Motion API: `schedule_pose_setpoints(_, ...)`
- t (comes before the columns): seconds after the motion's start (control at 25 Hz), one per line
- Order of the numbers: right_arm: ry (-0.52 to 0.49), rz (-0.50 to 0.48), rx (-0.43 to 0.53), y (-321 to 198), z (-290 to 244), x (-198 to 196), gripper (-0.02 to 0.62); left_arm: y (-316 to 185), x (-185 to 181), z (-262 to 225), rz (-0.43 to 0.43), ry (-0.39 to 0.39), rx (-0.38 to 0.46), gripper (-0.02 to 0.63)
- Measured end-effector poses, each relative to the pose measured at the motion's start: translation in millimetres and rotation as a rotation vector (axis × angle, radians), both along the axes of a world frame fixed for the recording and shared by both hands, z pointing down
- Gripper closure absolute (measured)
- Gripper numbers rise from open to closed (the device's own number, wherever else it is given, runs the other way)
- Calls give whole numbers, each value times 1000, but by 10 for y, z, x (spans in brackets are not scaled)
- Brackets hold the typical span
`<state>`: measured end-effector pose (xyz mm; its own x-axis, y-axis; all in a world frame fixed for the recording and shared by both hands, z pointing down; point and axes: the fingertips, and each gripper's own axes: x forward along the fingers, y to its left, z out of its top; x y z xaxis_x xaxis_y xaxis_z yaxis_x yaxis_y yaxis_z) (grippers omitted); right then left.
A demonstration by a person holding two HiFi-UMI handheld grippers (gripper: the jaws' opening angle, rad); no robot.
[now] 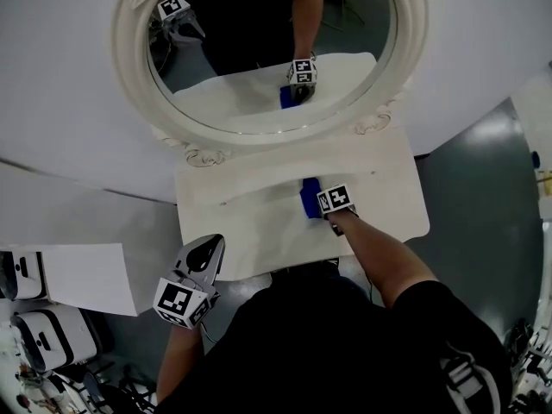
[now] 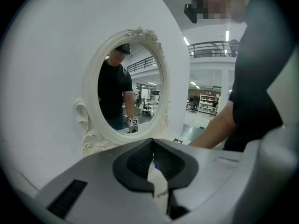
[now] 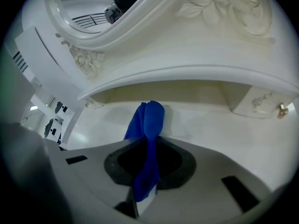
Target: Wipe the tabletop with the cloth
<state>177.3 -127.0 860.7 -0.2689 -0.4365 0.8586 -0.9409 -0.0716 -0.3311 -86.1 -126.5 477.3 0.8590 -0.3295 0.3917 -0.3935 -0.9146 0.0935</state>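
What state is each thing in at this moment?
blue cloth: bunched, end on the tabletop.
right claw: shut on blue cloth.
left claw: shut, empty, away from the cloth.
mirror: upright behind the tabletop.

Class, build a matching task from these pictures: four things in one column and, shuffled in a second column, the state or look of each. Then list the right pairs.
Things
1. cloth
2. left gripper
3. right gripper
4. mirror

States
A. shut, holding nothing
B. oval, in a white carved frame
C. blue, pinched between two jaws
D. shut on the cloth, over the tabletop

Pairs: 1-C, 2-A, 3-D, 4-B
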Motion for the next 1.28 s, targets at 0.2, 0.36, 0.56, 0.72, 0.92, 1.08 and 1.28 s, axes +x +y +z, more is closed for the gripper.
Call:
schedule_pose_setpoints(0.2, 30, 62, -3, 223, 4, 577, 557, 44, 367, -6, 41, 4, 7, 595)
schedule_pose_setpoints(0.36, 74, 84, -15, 427, 1, 1016, 557, 95, 617, -7, 58, 11, 1, 595)
schedule_pose_setpoints(0.56, 119, 115, -36, 668, 13, 1586, 557, 135, 865, 74, 85, 7, -6, 595)
schedule_pose_setpoints(0.72, 143, 137, -50, 863, 10, 1941, 557, 166, 1081, 94, 96, 11, -17, 595)
schedule_pose_setpoints(0.92, 166, 207, -65, 1124, 8, 2380, 557, 219, 1403, 124, 140, 17, -20, 595)
schedule_pose_setpoints(1.08, 179, 265, -82, 1295, 7, 2671, 557, 238, 1583, 110, 156, 19, -21, 595)
schedule_pose_setpoints(1.28, 209, 324, -103, 1506, -27, 3041, 557, 274, 1734, 133, 175, 21, -20, 595)
